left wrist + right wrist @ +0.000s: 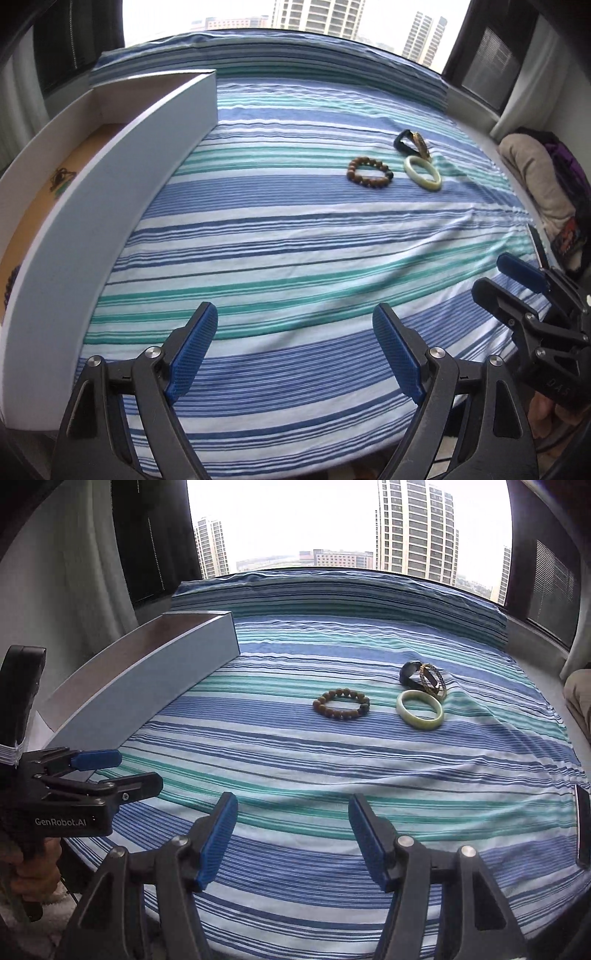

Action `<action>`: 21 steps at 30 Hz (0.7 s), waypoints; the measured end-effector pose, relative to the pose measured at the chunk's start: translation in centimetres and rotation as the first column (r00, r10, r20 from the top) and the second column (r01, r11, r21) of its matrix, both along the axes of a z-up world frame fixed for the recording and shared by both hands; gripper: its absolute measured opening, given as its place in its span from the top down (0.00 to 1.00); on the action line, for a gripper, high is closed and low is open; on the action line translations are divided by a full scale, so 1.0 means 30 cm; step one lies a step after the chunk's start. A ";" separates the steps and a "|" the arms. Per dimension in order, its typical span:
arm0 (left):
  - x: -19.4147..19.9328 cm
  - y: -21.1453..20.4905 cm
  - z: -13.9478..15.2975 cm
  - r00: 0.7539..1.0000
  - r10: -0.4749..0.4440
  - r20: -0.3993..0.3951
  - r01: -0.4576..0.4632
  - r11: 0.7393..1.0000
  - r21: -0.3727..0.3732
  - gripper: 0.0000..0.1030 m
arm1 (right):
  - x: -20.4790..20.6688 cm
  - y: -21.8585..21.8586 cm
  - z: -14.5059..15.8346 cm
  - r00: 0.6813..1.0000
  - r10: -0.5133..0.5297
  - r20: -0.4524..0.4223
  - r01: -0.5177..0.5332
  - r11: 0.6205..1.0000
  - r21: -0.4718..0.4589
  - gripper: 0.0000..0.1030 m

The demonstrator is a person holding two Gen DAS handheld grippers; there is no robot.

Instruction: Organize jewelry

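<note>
Left wrist view, left gripper: we see our two blue-padded fingers spread wide at the near edge, nothing between them.
Left wrist view, box: a long white box lies along the left side on the striped cloth; a small dark piece of jewelry already lies on its tan floor.
Left wrist view, loose jewelry: well ahead and to the right lie a brown bead bracelet, a pale green bangle just right of it, and beyond that a dark band touching a gold bracelet.
Left wrist view, right gripper: it shows at the right edge, fingers apart, empty.

Right wrist view, right gripper: fingers wide apart, holding nothing, pointed roughly at the bead bracelet.
Right wrist view, other pieces: the green bangle sits close to the beads; the dark band and gold bracelet overlap behind it.
Right wrist view, left gripper: near the box, open.

Step, our judgement: we would take the bead bracelet first, as it lies apart from the rest.
Advice: come down over one side of the ring, straddling the beads, then close gently so it does not roll, and carry it left over the box wall.
</note>
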State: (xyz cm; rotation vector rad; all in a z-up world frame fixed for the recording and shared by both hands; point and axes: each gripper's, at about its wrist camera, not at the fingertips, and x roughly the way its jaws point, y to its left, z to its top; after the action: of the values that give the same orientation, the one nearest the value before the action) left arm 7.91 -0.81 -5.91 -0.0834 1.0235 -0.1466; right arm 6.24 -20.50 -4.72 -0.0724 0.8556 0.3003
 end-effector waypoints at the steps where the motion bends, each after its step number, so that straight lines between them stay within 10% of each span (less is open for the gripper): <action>1: 0.002 -0.013 0.004 1.000 -0.006 0.003 0.006 1.000 0.002 0.16 | 0.000 -0.017 0.002 1.000 -0.008 0.001 0.008 1.000 0.004 0.38; 21: 0.104 -0.109 -0.098 0.995 -0.043 -0.091 0.049 0.996 0.068 0.16 | -0.012 -0.166 -0.076 0.995 -0.077 -0.059 0.081 0.994 0.074 0.38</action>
State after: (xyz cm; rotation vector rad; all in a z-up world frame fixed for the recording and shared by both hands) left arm 11.02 -4.10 -8.87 -0.0020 1.1199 -0.1495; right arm 5.89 -25.48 -7.01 0.0415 0.8993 0.2615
